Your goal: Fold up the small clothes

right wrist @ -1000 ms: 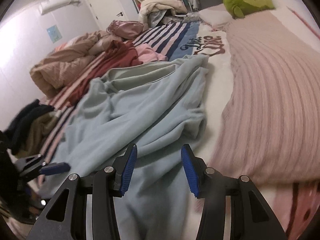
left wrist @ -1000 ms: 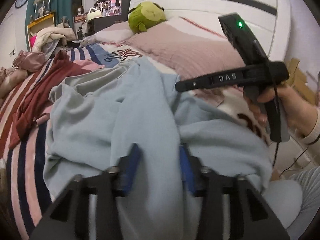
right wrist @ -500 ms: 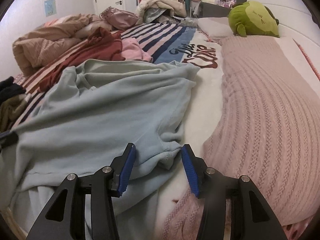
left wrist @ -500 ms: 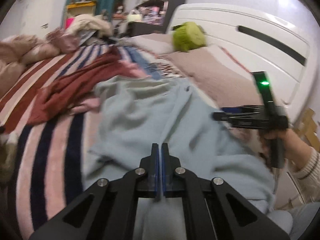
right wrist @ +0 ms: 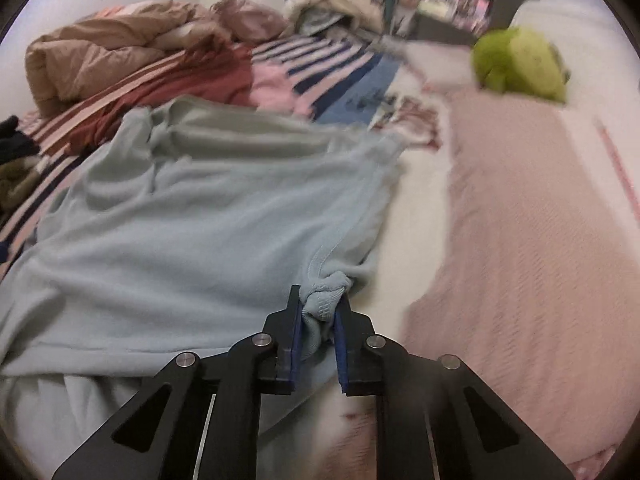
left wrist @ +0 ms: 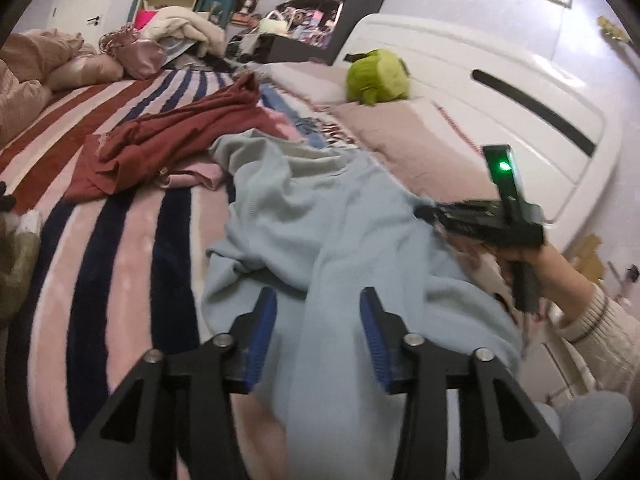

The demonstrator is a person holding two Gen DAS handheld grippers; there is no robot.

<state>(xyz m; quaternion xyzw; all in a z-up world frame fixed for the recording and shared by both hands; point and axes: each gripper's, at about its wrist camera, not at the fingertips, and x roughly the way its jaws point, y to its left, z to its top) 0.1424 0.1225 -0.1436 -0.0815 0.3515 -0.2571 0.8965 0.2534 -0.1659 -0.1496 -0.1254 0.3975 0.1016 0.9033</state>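
A light blue sweatshirt [left wrist: 320, 216] lies rumpled on the bed, and it also shows in the right wrist view [right wrist: 208, 216]. My left gripper [left wrist: 318, 332] is open, with a fold of the blue cloth running between its blue pads. My right gripper [right wrist: 318, 320] is shut on a bunched cuff or hem of the sweatshirt [right wrist: 326, 294] at its right edge. The right gripper shows in the left wrist view [left wrist: 476, 222], held by a hand at the garment's right side.
A dark red garment [left wrist: 168, 140] and a pink one [left wrist: 200, 172] lie on the striped blanket [left wrist: 120, 248]. A green plush toy [left wrist: 378, 76] sits by the white headboard [left wrist: 500, 92]. A pink knitted blanket [right wrist: 532, 240] lies to the right. A brown duvet [right wrist: 96, 60] is heaped at far left.
My left gripper was shut half a second ago and has opened. My right gripper was open around the sweatshirt's edge and has closed on it.
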